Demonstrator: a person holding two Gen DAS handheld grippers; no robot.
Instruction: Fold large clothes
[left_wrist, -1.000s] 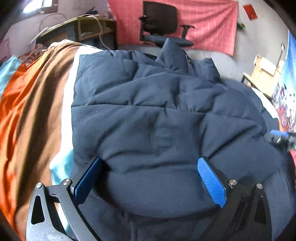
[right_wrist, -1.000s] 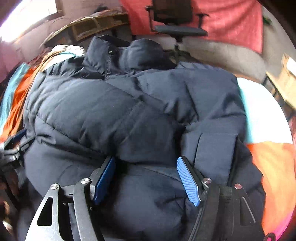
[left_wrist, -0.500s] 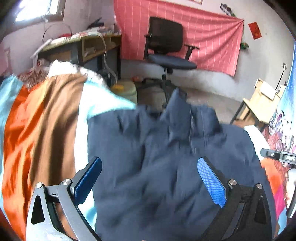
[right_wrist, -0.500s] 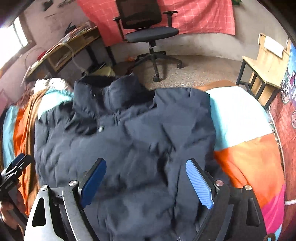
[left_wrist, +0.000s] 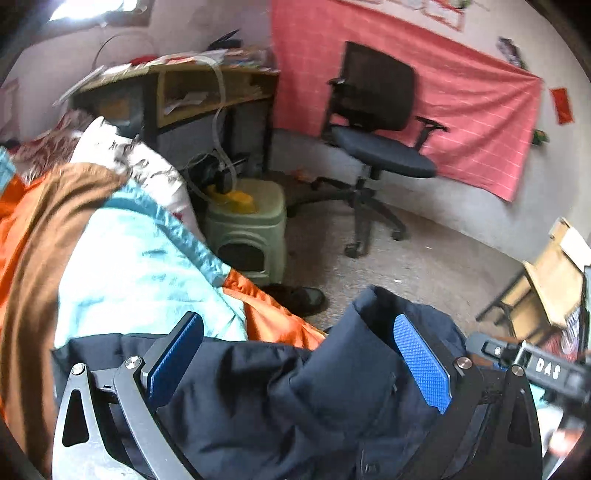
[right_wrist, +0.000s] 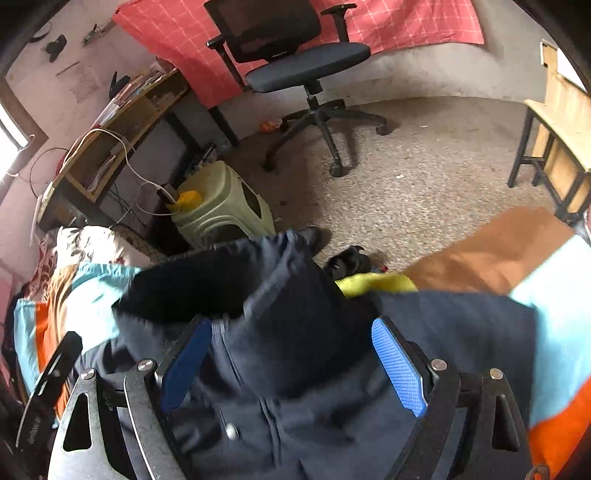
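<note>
We log our left gripper (left_wrist: 299, 360) with blue pads spread, the padded navy-blue jacket (left_wrist: 288, 402) lying unpinched between and beneath them on the striped satin quilt (left_wrist: 122, 266); our right gripper (right_wrist: 291, 363), just widened, likewise straddles its collar.

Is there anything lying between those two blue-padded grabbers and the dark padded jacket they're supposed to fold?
Nothing visible does. The navy puffer jacket lies on the striped bedspread right under both tools, its fabric between the open jaws of the left gripper and the right gripper. The pads do not press on it.
</note>
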